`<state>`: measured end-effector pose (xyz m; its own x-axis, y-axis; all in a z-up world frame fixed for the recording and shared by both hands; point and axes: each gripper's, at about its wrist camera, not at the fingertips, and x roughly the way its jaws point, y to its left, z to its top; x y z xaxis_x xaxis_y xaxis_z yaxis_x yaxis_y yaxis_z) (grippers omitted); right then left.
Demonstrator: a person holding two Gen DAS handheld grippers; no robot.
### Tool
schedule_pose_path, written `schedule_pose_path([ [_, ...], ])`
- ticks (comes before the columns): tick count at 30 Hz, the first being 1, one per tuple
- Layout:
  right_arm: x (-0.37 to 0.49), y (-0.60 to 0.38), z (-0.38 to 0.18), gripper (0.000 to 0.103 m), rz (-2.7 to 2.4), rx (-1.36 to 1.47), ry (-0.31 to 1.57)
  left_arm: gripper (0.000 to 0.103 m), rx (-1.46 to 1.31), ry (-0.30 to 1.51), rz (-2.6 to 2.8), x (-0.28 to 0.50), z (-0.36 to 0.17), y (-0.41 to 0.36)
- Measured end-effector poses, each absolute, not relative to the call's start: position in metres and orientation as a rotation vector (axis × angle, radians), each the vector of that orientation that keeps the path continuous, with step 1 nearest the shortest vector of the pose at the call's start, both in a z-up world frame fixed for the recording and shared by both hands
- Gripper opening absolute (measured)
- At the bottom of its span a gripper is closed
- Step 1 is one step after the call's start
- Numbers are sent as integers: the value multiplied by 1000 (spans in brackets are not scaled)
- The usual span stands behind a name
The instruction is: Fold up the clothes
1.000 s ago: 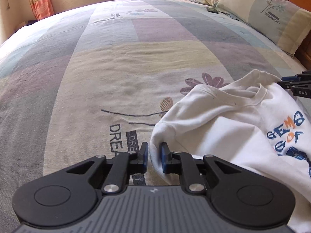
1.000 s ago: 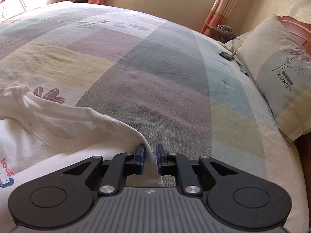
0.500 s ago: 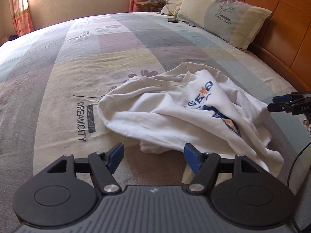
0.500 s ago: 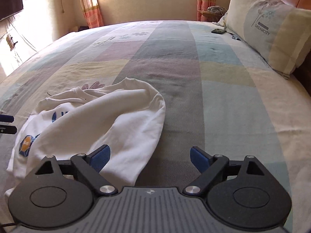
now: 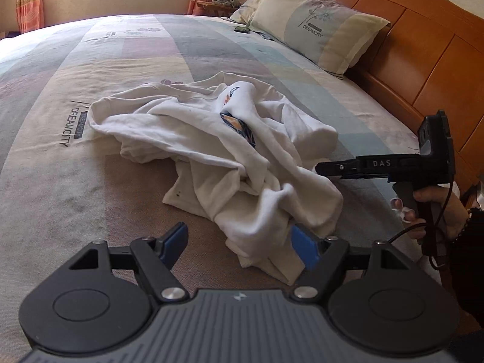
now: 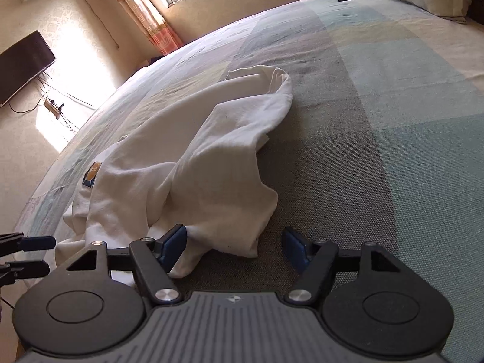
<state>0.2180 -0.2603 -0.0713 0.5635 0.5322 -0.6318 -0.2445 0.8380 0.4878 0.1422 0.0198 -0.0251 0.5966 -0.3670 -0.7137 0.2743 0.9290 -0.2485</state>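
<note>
Since a second ago, both grippers are letting go of the white sweatshirt's shoulders and pulling back toward the near edge of the bed, and the garment is now lying dropped in a crumpled heap.

Filling most of both views, the bed [image 5: 90, 187] with its patchwork cover is carrying the white sweatshirt [image 5: 211, 139], which is sitting bunched at the centre of the left wrist view, its printed front mostly buried in folds. A pillow [image 5: 317, 27] is leaning against the wooden headboard [image 5: 423, 69] at the upper right.

At the lower middle, the left gripper [image 5: 242, 242] is opening, its fingers [image 5: 175, 239] wide apart with a loose hem lying between them but not pinched. In its own view the right gripper [image 6: 234, 243] is closing from wide; its fingers [image 6: 174, 242] are pressing on nothing yet, cloth just touching the left one.

To do this step well, each gripper is probably best going for a single layer at the hem corners, then lifting and drawing apart to spread the sweatshirt flat before folding.
</note>
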Motion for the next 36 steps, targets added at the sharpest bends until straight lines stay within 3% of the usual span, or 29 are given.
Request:
schedule_pose_path([
  [5, 224, -253, -73, 30, 508, 386, 903, 77, -57, 873, -371, 141, -30, 7],
  [8, 222, -262, -61, 22, 467, 347, 881, 77, -33, 868, -373, 140, -29, 0],
  [13, 227, -293, -32, 19, 405, 301, 839, 83, 4, 864, -410, 141, -27, -9],
  [14, 230, -300, -26, 6, 385, 291, 834, 83, 11, 866, -411, 142, -27, -10],
  [17, 238, -323, -9, 4, 324, 264, 820, 83, 16, 873, -408, 143, -29, -14],
  [21, 240, -339, -10, 16, 347, 335, 824, 83, 1, 873, -409, 145, -28, -12],
  [24, 231, -328, -36, 50, 437, 428, 877, 85, -3, 869, -405, 146, -27, -11],
  [25, 229, -321, -45, 69, 442, 440, 903, 86, -4, 870, -399, 146, -28, -11],
  [26, 228, -313, -55, 76, 444, 450, 930, 87, -5, 872, -394, 146, -28, -10],
  [30, 223, -291, -78, 79, 482, 530, 933, 87, -12, 895, -393, 147, -36, -8],
  [33, 229, -273, -80, 94, 501, 556, 912, 87, -16, 916, -390, 147, -43, -9],
  [36, 234, -258, -80, 97, 483, 560, 892, 87, -20, 929, -391, 145, -48, -9],
])
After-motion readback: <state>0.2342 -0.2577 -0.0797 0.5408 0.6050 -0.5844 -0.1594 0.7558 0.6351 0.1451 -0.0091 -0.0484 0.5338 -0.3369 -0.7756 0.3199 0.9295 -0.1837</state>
